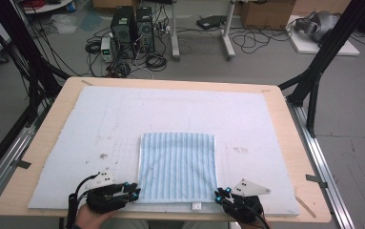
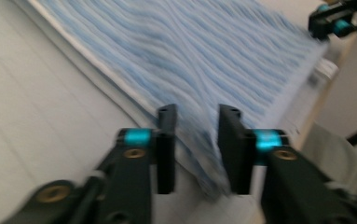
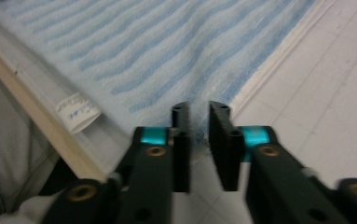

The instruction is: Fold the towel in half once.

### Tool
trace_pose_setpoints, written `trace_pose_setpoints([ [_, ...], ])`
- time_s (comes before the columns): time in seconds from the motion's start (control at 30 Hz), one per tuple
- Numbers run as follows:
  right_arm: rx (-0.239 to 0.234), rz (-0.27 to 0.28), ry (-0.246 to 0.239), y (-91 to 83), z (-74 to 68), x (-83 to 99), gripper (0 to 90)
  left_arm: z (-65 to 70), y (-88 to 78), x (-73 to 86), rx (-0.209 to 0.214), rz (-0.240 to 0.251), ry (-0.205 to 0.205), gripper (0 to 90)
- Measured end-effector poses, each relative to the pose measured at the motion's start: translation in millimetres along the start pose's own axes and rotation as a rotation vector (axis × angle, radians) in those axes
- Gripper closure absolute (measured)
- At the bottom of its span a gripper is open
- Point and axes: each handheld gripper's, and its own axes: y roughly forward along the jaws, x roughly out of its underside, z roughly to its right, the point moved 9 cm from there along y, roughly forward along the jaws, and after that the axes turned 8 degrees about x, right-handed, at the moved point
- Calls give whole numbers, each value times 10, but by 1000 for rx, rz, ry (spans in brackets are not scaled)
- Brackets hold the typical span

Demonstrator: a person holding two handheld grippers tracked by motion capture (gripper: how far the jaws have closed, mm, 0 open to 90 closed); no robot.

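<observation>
A pale blue mat covered the table. The striped towel lay flat at its near edge — wide bare mat beyond. The left gripper and right gripper flanked its near corners, jaws parted, unclamped.

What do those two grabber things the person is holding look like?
Both are black. The left gripper and the right gripper each have two flat black fingers with bright turquoise bands and brass-coloured screws at the joints. A grey three-cornered plate sits on top of each, dotted with small holes. A black cable trails back from the left one.
</observation>
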Motion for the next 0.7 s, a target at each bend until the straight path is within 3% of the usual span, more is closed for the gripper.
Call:
trace_pose_setpoints([
  [0.13, 25, 41, 44, -8, 109, -118, 528, -104, -21, -171, -7, 65, 18, 581],
  [0.27, 39, 66, 56, 36, 231, -262, 465, -245, 16, -378, -11, 99, 42, 528],
  [0.4, 42, 70, 48, 132, 347, -427, 478, -436, 78, -610, -34, 124, 48, 492],
  [0.53, 30, 64, 35, 262, 432, -588, 526, -588, 180, -775, -46, 126, 54, 522],
  [0.7, -11, 69, 7, 413, 448, -778, 669, -698, 336, -914, -51, 134, 106, 650],
])
